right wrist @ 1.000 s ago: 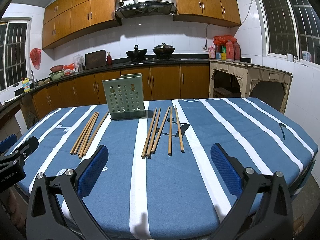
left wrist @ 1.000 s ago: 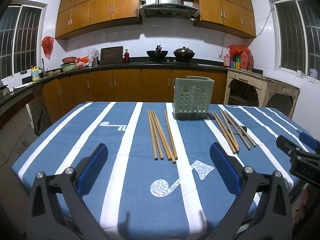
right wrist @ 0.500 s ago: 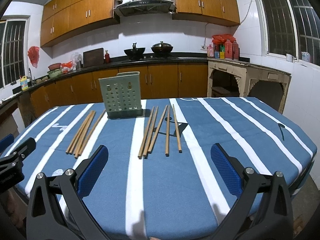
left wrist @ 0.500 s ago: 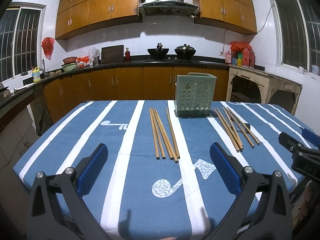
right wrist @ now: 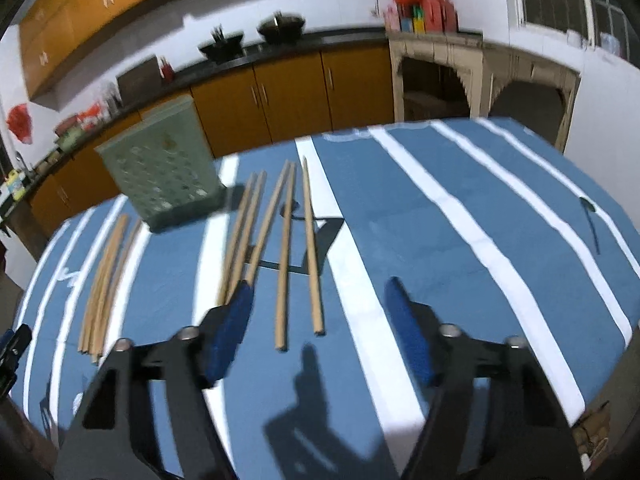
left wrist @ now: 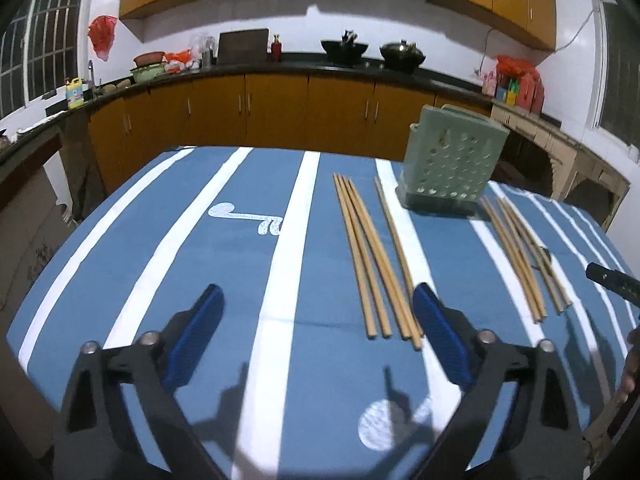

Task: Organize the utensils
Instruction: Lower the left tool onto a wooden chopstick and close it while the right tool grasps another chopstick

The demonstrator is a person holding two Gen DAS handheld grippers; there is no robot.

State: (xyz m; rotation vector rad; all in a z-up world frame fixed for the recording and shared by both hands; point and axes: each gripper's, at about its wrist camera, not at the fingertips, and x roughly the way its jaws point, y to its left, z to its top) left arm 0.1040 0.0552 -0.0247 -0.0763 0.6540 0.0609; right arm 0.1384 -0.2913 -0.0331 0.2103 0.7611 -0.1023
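Several wooden chopsticks [left wrist: 372, 256] lie in a row on the blue striped tablecloth [left wrist: 224, 264], left of a green perforated holder [left wrist: 452, 164]. A second bundle of chopsticks [left wrist: 520, 256] lies to its right. My left gripper [left wrist: 318, 320] hovers over the cloth with its jaws closing; the near chopstick ends sit just inside its right finger [left wrist: 440, 332], untouched. In the right wrist view, my right gripper [right wrist: 320, 316] is also closing above two chopsticks [right wrist: 284, 272] whose near ends show between the fingers, untouched. The holder [right wrist: 160, 172] stands upright at the back left.
More chopsticks [right wrist: 108, 272] lie at the far left of the right wrist view. The other gripper's tip [left wrist: 612, 284] shows at the right edge of the left wrist view. Kitchen counters and cabinets [left wrist: 280, 108] stand behind the table. A black mark [right wrist: 592, 220] is on the cloth.
Both grippers have moved forward over the table and tipped downward toward the chopsticks. Both pairs of jaws stand narrower than before, the right more so.
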